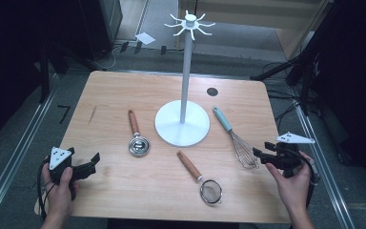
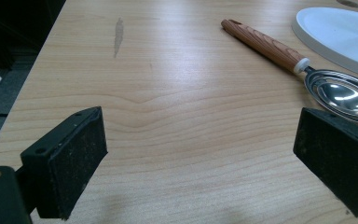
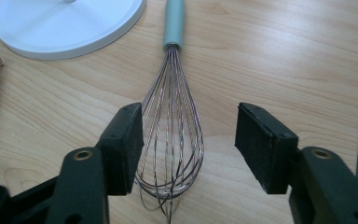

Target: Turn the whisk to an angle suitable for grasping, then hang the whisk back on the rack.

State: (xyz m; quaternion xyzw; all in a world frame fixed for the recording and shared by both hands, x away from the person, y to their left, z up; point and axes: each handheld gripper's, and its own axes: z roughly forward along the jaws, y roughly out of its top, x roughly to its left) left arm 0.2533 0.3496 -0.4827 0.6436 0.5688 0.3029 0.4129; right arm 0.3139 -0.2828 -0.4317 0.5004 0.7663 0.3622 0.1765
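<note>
Whisk (image 3: 170,140): thin shiny wire loops between matt black pads (image 3: 261,149), smooth teal handle; table (image 3: 284,56) pale satin wood.

Wooden table (image 1: 124,90), grey floor (image 1: 24,157), dark surroundings

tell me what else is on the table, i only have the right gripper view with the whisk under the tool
Observer: A small mesh strainer with a wooden handle lies near the front edge, left of the whisk.
Operator: what's that white disc at top left
Observer: It's the base of a tall white stand. The hooks fanned out at its top are all bare.
Operator: where's the left tool
Observer: It's held open over the table's near left corner, with nothing between its jaws.
</note>
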